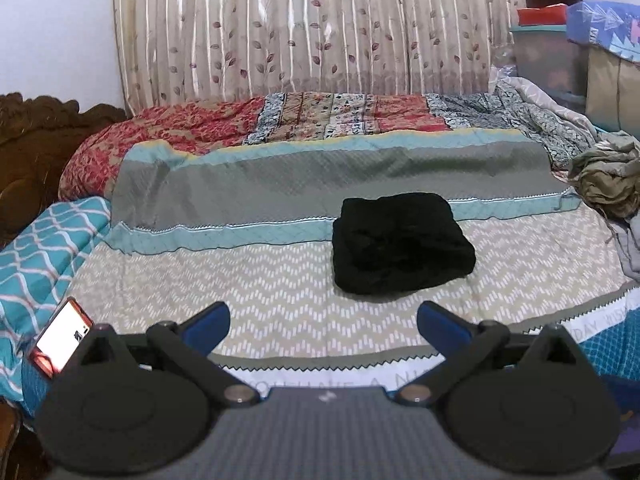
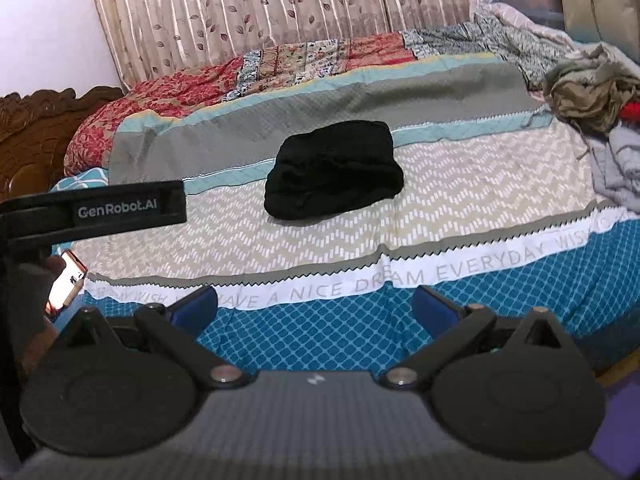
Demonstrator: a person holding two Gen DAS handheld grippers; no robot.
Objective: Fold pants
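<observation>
Although neither tool is touching any cloth, the work looks nearly or wholly finished: the black pants [image 1: 402, 245] lie as a compact, roughly rectangular bundle on the bedspread [image 1: 256, 280], astride the line where its pale zigzag band meets the teal stripe. From the left wrist view the left gripper [image 1: 323, 325] is held well back from the bundle, over the near edge of the bed, with its blue-padded fingers [image 1: 208, 326] spread wide and nothing between them. From the right wrist view the right gripper [image 2: 315, 306] is likewise spread wide and empty, held above the band of printed lettering and the blue lattice border, well short of the pants, which sit up and slightly left of its centre line. The folds seem stacked, with a rounded near edge and some soft rumpling on top; how many layers there are cannot be told, the fabric being so dark. If anything is left, I judge it to be no more than a smoothing or squaring of that top layer. A lit phone [image 1: 61, 339] lies at the left edge of the bed, and a loose heap of other clothes [image 2: 592, 92] sits to the far right, well apart from the pants.
</observation>
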